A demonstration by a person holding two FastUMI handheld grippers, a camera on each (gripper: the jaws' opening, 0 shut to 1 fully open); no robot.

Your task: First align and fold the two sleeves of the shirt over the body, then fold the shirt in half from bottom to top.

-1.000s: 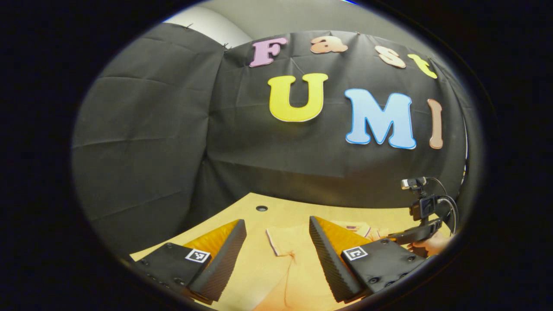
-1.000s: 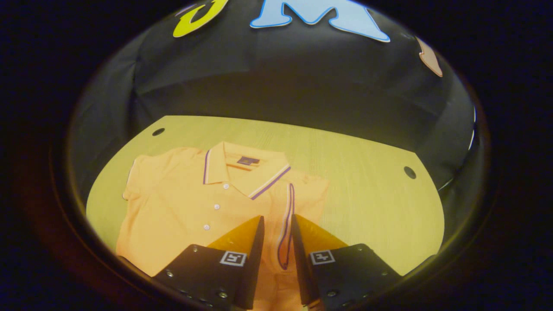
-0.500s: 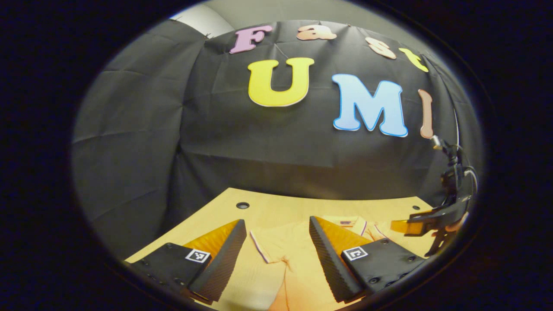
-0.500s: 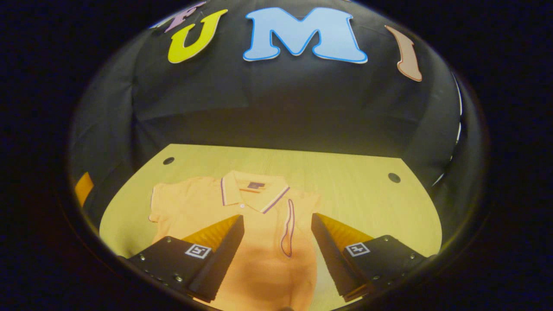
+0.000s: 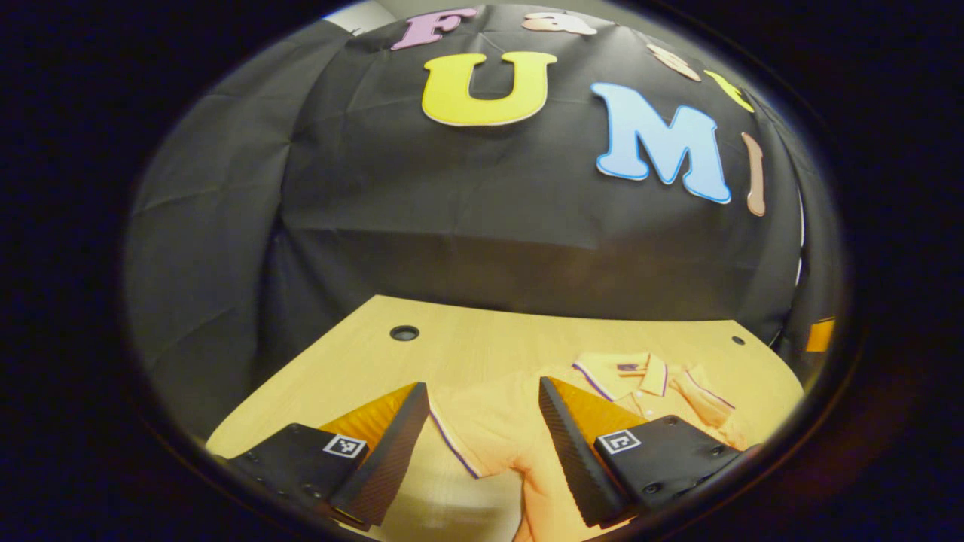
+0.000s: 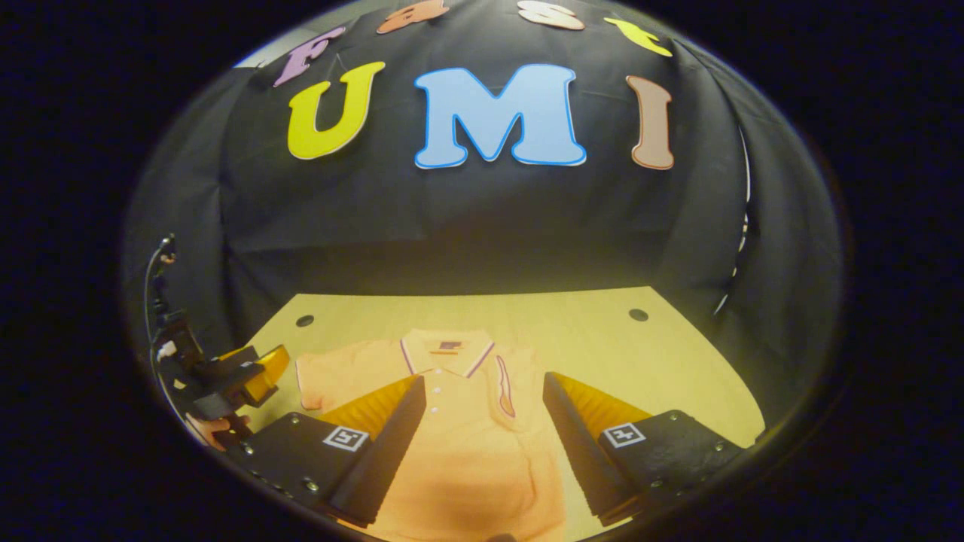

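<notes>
An orange polo shirt (image 6: pixel 467 429) with purple-and-white trim lies face up on the wooden table (image 6: pixel 602 339), collar (image 6: pixel 448 350) away from me. Its right sleeve (image 6: pixel 503 384) is folded onto the body. The left sleeve (image 6: pixel 331 373) still lies spread out to the side. My right gripper (image 6: pixel 483 380) hangs open above the shirt's chest, holding nothing. My left gripper (image 5: pixel 482 388) is open too, and the left sleeve (image 5: pixel 482 436) lies on the table between its fingers. In the right gripper view, the left gripper (image 6: pixel 263 369) sits beside that sleeve, held by a hand (image 6: pixel 207 429).
The table (image 5: pixel 452 354) has small round holes near its back corners (image 5: pixel 404 332) (image 6: pixel 638 314). Black cloth walls close it in at the back and sides. Bare wood lies beyond the collar and to the shirt's right.
The right gripper opened, let go of the right sleeve on the body, and drew back. The left gripper came in toward the left sleeve, which now lies between its open fingers.
</notes>
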